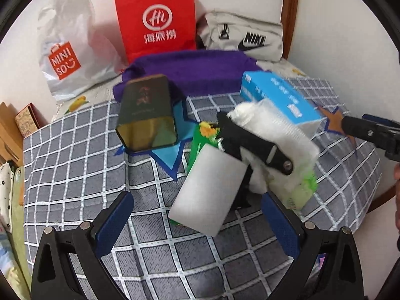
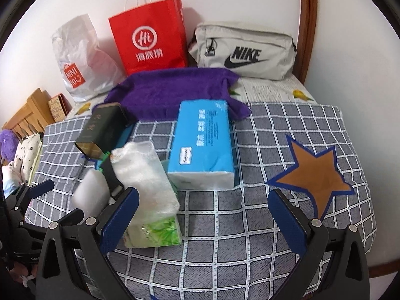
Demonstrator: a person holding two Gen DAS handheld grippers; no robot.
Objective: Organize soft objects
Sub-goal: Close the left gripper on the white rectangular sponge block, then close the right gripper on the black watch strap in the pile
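Left wrist view: the left hand-held gripper [image 1: 197, 222] gapes wide, holding nothing, at the bottom of the frame; just above it, at centre, lie a smooth white foam block [image 1: 208, 192], a black clamp-like tool [image 1: 252, 142] and a crinkly white bubble-wrap bundle [image 1: 272, 125] on the grey checked bedspread [image 1: 75, 155]; a dark green tin box [image 1: 147, 115] stands left of centre; a fuzzy purple towel [image 1: 200, 72] behind.

Right wrist view: the right hand-held gripper [image 2: 203, 217] also spread wide and empty, low in frame; a glossy blue tissue pack [image 2: 202, 142] at centre; a brown star patch [image 2: 315, 175] at right; a red paper bag marked "Hi" [image 2: 150, 40], a white plastic "MINISO" bag [image 2: 80, 60] and a grey fabric "NIKE" pouch [image 2: 245, 50] across the top.
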